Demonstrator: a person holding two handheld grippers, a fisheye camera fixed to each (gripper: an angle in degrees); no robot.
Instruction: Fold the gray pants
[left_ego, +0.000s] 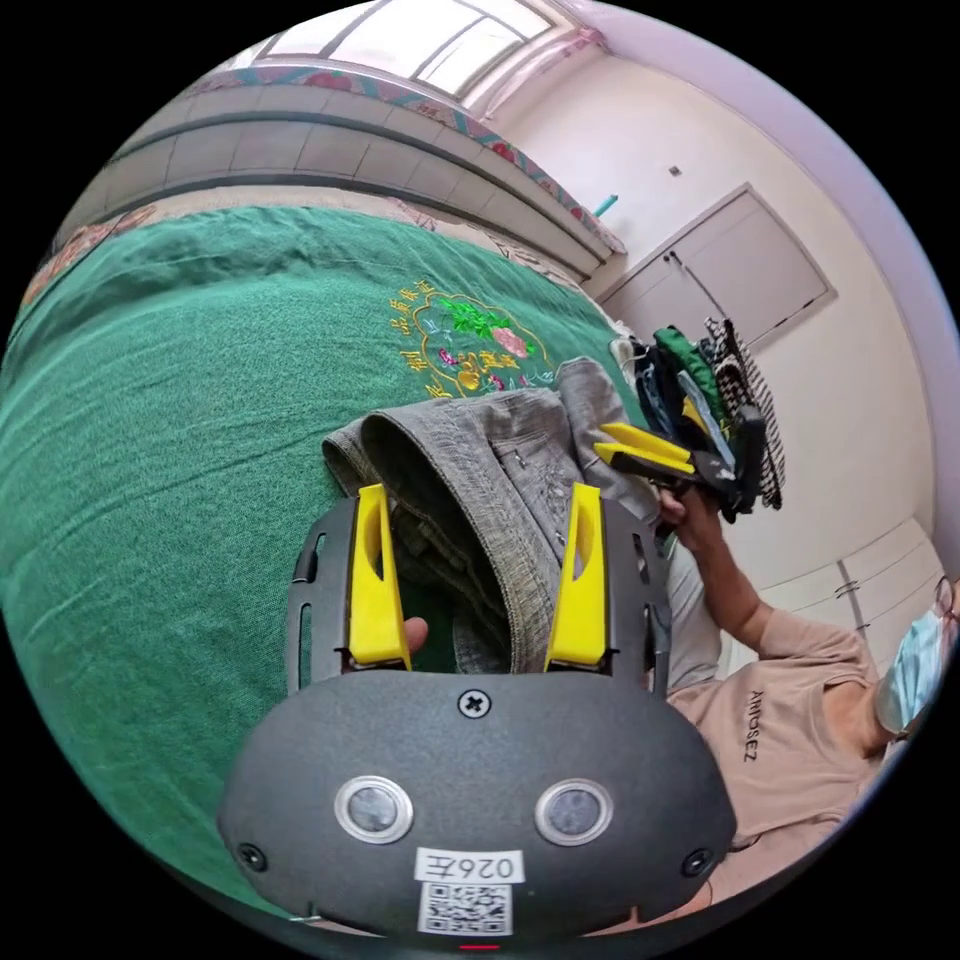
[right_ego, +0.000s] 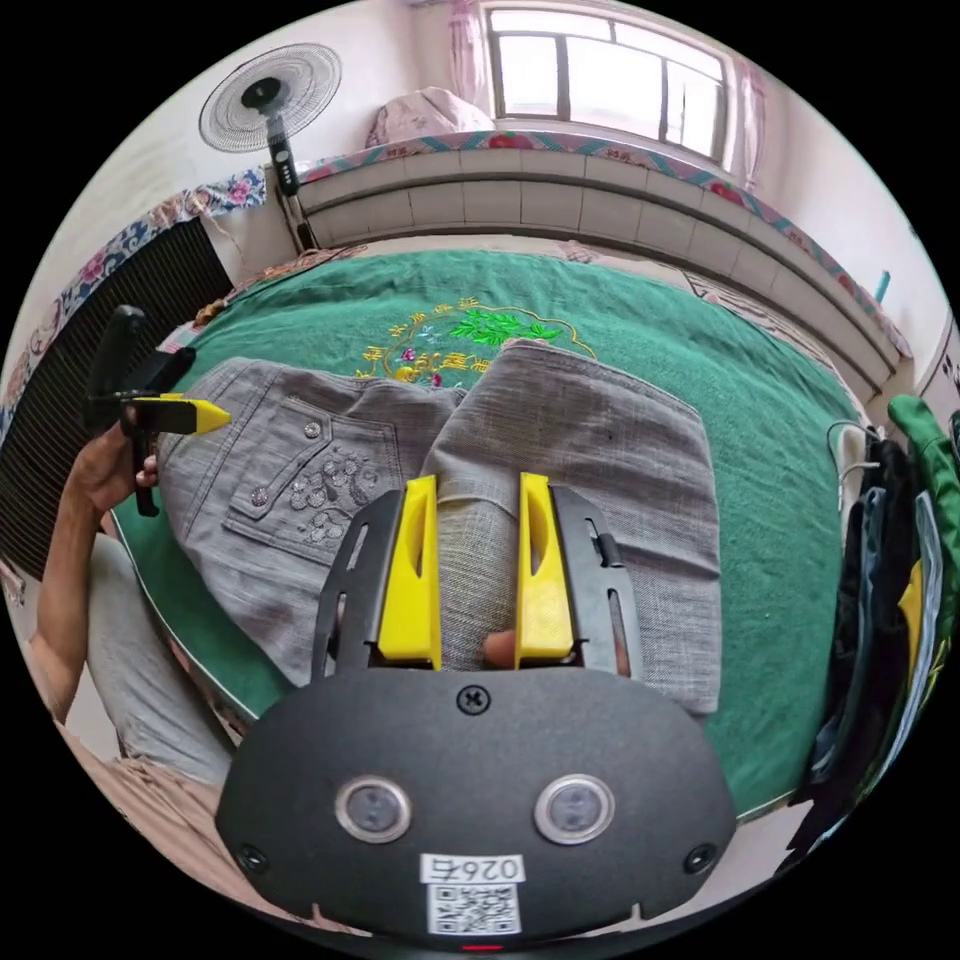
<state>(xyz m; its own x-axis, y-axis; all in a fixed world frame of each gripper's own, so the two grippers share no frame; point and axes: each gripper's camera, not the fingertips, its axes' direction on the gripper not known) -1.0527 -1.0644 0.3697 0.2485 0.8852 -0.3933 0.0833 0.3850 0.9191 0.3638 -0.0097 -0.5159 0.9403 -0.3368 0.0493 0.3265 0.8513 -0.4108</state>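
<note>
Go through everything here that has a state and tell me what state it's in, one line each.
gray pants: partly folded on the bed, one part doubled over the pocket side
left gripper: open, jaws apart over the pants' edge
right gripper: open, jaws apart above the fold
green bedspread: spread flat under the pants
fan: cannot tell if running
clothes pile: heaped beside the bed

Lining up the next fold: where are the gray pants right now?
The gray pants lie partly folded on the green bedspread, just below its embroidered flowers in the right gripper view, with the right claw directly over them.
</note>
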